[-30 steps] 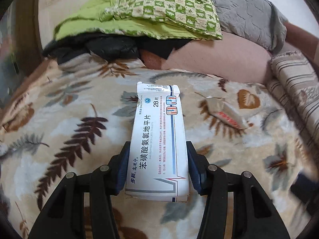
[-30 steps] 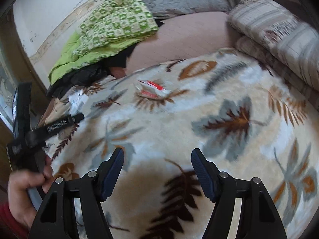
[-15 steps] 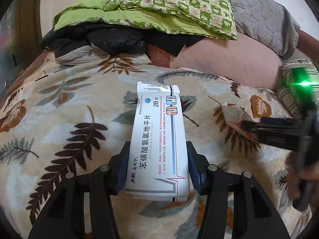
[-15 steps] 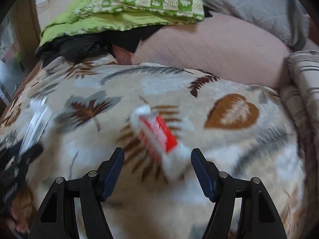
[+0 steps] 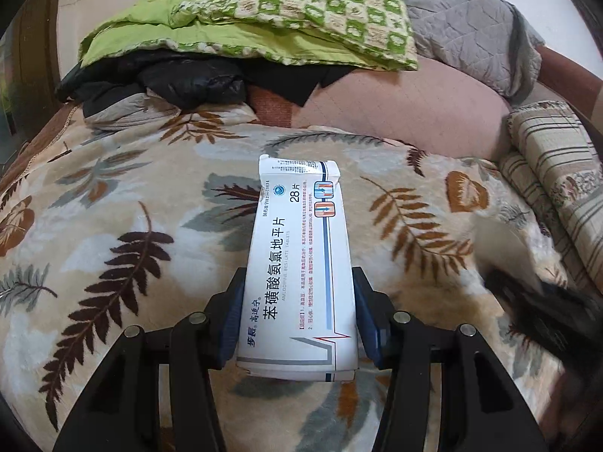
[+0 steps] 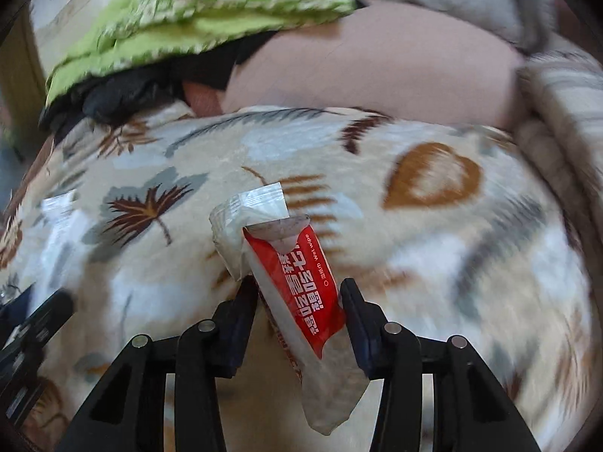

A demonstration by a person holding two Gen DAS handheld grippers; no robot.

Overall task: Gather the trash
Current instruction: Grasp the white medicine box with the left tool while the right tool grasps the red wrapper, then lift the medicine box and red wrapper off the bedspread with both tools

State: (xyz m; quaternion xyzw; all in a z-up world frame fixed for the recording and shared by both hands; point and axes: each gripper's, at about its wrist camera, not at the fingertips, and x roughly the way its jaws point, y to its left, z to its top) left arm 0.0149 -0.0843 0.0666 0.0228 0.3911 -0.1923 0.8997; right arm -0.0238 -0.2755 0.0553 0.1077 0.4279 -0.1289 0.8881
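My left gripper (image 5: pixel 299 282) is shut on a white medicine box (image 5: pixel 297 256) with blue and red print, held above the leaf-patterned blanket (image 5: pixel 113 226). In the right wrist view a red and white wet wipe wrapper (image 6: pixel 301 282) lies on the blanket between the jaws of my right gripper (image 6: pixel 297 293). Those jaws are closing, and both pads touch the wrapper's sides, which tilts it. The right gripper shows as a dark blur (image 5: pixel 535 301) at the right edge of the left wrist view. The left gripper (image 6: pixel 30 331) and its box (image 6: pixel 60 226) appear blurred at the left of the right wrist view.
Behind the blanket lie a green checked quilt (image 5: pixel 301 11), a black garment (image 5: pixel 181 79), a grey quilted cover (image 5: pixel 463 26) and a pink sheet (image 5: pixel 395 109). Striped pillows (image 5: pixel 554 162) are stacked at the right. A dark wooden bed edge (image 5: pixel 34 56) runs along the left.
My right gripper has swept across the blanket to the wet wipe wrapper and narrowed its jaws around it. The left gripper keeps the box and has barely shifted.
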